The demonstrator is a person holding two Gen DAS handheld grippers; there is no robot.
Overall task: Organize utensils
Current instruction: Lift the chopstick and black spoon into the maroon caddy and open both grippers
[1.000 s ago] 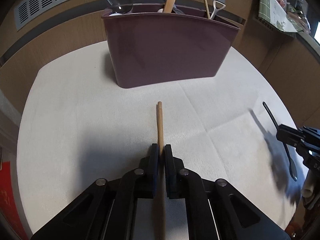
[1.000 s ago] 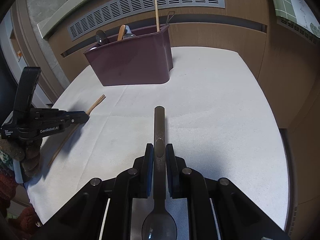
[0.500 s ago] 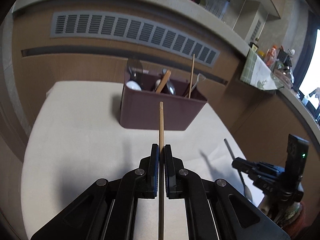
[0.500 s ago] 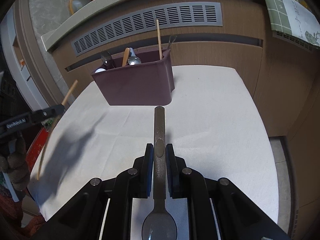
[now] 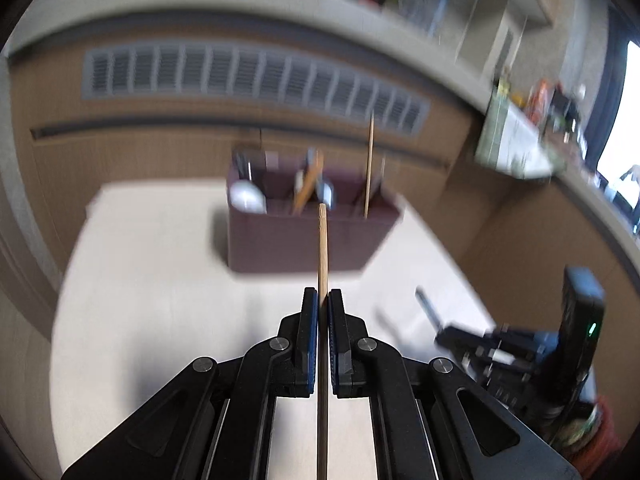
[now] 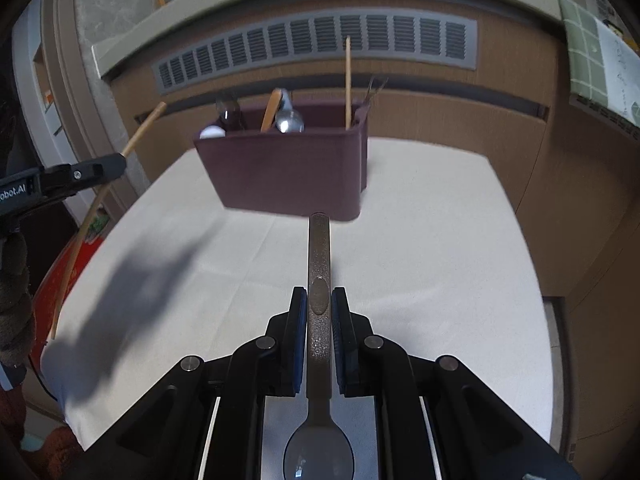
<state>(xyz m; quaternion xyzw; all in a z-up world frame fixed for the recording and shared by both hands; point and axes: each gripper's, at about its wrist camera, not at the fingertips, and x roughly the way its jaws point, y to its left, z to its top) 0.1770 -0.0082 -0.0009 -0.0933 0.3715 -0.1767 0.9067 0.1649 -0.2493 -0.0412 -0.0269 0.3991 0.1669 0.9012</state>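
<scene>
My left gripper is shut on a thin wooden chopstick that points forward at the maroon utensil caddy. In the right wrist view the same chopstick hangs slanted from the left gripper, off the table's left side. My right gripper is shut on the handle of a dark metal spoon, bowl end back between the gripper arms. The caddy stands at the back of the table and holds several utensils and an upright chopstick.
A white cloth covers the table. Behind the caddy runs a wooden wall with a grey vent grille. A red object lies below the table's left edge. A counter with clutter runs at the right.
The left gripper has lifted the chopstick off the cloth and tilted upward, so the caddy looks farther and lower. The right gripper has risen a little with the spoon.
</scene>
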